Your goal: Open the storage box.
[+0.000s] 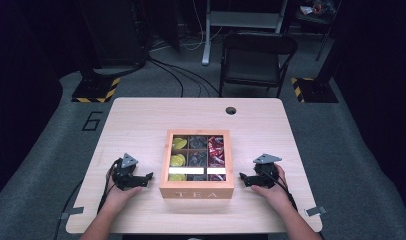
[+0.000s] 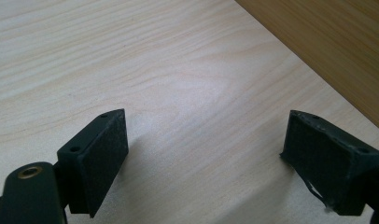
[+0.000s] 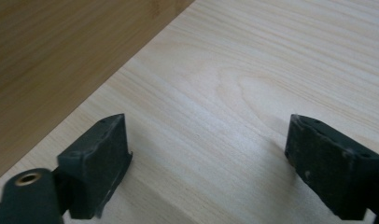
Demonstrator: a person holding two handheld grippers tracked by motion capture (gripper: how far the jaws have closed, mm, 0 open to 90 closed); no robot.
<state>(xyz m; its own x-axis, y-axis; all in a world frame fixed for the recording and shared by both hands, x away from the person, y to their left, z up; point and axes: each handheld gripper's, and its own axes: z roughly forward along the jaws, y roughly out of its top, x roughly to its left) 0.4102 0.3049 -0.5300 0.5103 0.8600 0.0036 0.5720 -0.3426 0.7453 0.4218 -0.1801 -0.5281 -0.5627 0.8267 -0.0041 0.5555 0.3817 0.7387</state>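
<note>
A wooden tea box [image 1: 196, 192] marked TEA stands at the middle of the table, its windowed lid down over yellow, dark and red tea bags. My left gripper [image 1: 147, 179] rests on the table left of the box, jaws open and pointing toward it. My right gripper [image 1: 243, 179] rests to the right of the box, also open and pointing at it. In the left gripper view the gripper [image 2: 206, 158] has bare tabletop between its pads, with the box's side [image 2: 337, 42] at upper right. In the right gripper view the gripper [image 3: 208, 161] is empty, the box's side [image 3: 52, 60] at upper left.
The light wooden table [image 1: 141, 120] has a round cable hole [image 1: 231, 110] near its far edge. A dark folding chair [image 1: 256, 60] stands on the floor beyond the table, with cables and stand bases with striped tape around it.
</note>
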